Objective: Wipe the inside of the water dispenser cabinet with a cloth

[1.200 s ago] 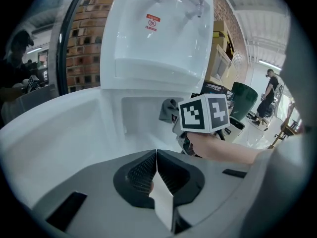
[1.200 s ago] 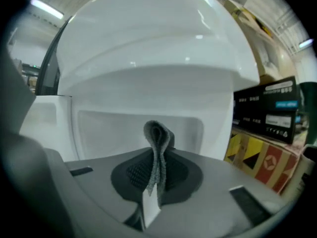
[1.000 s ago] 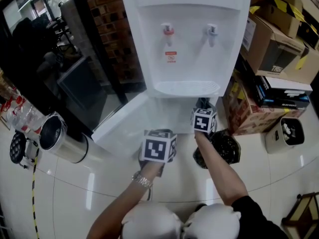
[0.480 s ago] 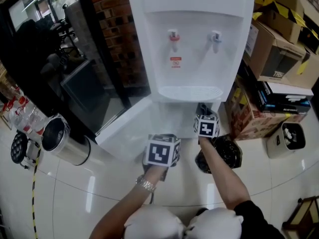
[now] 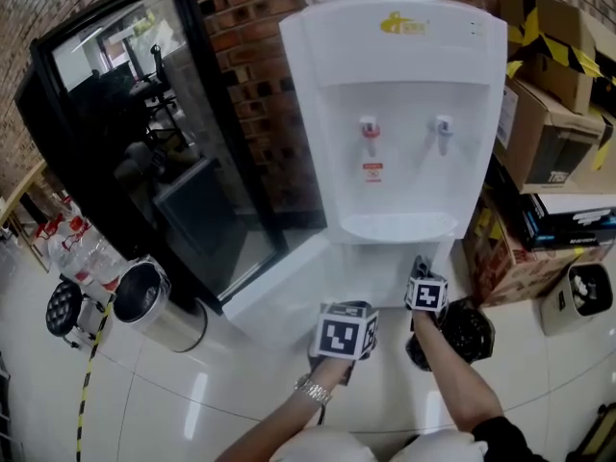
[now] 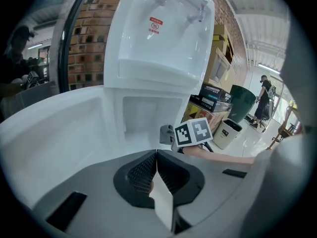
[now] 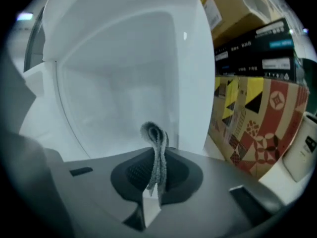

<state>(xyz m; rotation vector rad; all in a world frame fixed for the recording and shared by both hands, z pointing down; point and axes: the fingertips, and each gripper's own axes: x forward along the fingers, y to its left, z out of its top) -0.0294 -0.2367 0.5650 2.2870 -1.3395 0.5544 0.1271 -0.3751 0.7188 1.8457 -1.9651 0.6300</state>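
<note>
Brick wall and glossy tiles back the white water dispenser (image 5: 395, 114), whose low cabinet (image 7: 119, 83) stands open. A folded grey cloth (image 7: 156, 148) is pinched in the right tongs (image 7: 154, 170), just at the cabinet mouth, near its right wall. The left tongs (image 6: 156, 158) are closed on nothing, near the open door (image 5: 274, 296). To wipe well, I judge the cloth should press flat against the far wall, sweep across, then work the floor and corners.
</note>
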